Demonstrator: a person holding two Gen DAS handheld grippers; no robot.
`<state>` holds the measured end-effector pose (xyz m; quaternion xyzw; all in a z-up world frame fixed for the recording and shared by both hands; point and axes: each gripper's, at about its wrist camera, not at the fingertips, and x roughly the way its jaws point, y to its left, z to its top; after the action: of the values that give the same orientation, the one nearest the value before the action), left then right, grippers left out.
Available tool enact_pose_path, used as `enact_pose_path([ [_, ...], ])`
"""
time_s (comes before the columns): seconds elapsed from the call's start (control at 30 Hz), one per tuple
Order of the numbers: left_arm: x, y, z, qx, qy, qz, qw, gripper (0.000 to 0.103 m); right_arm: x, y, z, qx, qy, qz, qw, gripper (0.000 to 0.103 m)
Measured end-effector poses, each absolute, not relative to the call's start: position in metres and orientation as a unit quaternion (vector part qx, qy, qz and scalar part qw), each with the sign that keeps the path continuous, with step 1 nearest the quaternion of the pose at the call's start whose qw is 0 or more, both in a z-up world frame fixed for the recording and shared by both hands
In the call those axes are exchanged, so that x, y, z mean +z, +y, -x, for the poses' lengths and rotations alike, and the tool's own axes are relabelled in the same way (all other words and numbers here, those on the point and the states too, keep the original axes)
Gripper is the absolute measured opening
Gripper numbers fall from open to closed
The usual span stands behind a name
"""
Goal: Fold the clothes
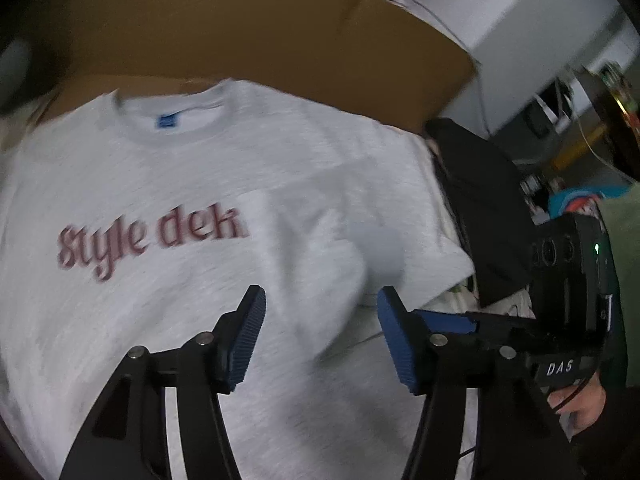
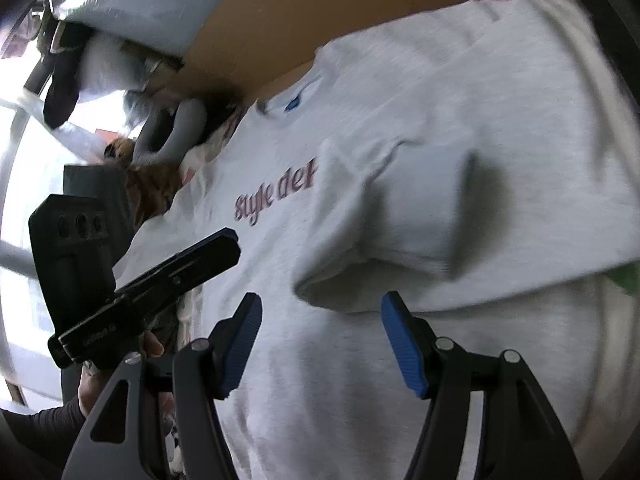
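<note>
**A:** How far along are we?

**B:** I'm reading it as partway. The grey T-shirt point(image 1: 200, 184) is lying face up on the cardboard sheet point(image 1: 248, 32), lettering showing. Going left to right in my left wrist view, the left side is still lying flat, while the right sleeve point(image 1: 352, 240) is folded in over the chest, covering the end of the lettering. I'm judging the other side and the crosswise fold are still to do.

**A:** And the fingers?

**B:** I'm holding the left gripper point(image 1: 320, 328) with fingers spread, nothing between them, hovering over the lower chest. The right gripper point(image 2: 320, 336) is spread too, empty, just short of the folded sleeve's hem.

**A:** Which way is it pointing?

**B:** The collar point(image 1: 172, 108) is pointing away from me, toward the cardboard's far part, so the long axis is running collar to hem, straight toward me.
</note>
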<state>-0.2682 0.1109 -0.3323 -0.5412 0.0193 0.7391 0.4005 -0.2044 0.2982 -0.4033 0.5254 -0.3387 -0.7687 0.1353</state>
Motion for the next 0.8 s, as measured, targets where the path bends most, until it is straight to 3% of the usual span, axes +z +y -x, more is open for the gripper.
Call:
enact_pose_path([
  [0.27, -0.348, 0.152, 0.259, 0.714, 0.092, 0.535, 0.442, 0.059, -0.400, 0.345, 0.198, -0.781, -0.359, -0.503, 0.089, 0.060],
  [0.47, -0.372, 0.164, 0.254, 0.707, 0.169, 0.534, 0.431, 0.059, -0.400, 0.359, 0.198, -0.784, -0.363, -0.496, 0.080, 0.060],
  [0.8, -0.408, 0.171, 0.257, 0.694, 0.225, 0.548, 0.410, 0.059, -0.407, 0.356, 0.199, -0.779, -0.372, -0.498, 0.086, 0.060],
])
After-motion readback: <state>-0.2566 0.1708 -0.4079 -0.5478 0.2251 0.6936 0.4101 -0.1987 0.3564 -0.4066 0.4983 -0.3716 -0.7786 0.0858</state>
